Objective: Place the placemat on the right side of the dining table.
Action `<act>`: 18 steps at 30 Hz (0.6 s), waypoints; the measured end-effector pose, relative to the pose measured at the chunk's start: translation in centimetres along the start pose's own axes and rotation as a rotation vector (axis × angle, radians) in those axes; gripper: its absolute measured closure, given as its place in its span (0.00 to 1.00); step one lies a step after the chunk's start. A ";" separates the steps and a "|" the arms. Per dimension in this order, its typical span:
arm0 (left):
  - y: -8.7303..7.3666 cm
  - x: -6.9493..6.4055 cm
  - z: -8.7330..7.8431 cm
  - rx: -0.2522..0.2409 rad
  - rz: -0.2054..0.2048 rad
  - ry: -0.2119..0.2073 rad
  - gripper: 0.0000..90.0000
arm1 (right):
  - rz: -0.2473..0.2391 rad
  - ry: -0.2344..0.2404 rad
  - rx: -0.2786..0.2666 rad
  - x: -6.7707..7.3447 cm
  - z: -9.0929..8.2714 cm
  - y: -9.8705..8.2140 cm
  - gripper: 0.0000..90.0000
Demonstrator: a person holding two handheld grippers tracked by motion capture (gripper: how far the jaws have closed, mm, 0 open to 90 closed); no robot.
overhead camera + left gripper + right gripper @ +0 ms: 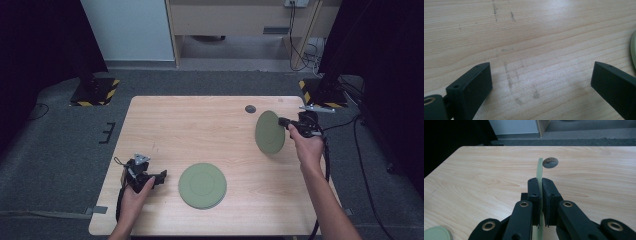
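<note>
Pale wood table point(200, 130) carries everything here. At its left, in the high view, the left gripper point(161, 176) lies low near the front edge, pointing right toward a flat green plate point(202, 185) just beside it. The left gripper view adds what the high view cannot: its 2 jaws stand wide apart with bare, scuffed wood between them, holding nothing, and a sliver of the flat green plate's rim point(633, 47) shows at the right edge.

Further right, the right gripper point(283, 121) holds a second green plate point(269, 132) by its rim, lifted and stood on edge above the table's right side. The right gripper view shows this plate point(539, 168) edge-on, as a thin pale strip clamped tight between the 2 jaws. A small dark round hole point(550, 162) in the tabletop lies just beyond it.
</note>
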State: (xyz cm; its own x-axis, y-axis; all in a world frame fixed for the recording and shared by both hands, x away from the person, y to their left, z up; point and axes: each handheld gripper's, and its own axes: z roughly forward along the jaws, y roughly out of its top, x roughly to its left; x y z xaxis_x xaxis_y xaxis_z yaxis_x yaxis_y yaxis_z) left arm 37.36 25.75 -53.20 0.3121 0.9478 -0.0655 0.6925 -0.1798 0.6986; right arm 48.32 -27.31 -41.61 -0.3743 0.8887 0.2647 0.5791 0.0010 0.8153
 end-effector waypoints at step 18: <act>-0.1 -0.2 0.2 0.004 0.020 0.014 0.03 | 0.052 -0.076 0.034 -4.4 -0.2 -1.5 0.96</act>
State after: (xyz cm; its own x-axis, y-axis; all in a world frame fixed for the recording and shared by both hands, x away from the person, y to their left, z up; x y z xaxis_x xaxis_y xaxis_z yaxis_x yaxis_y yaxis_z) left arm 37.33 25.49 -53.36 0.3170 0.9475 -0.0415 0.6888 -0.2000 0.6968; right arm 48.89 -31.29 -43.90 -0.2876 0.9203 0.2654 0.6214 -0.0315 0.7828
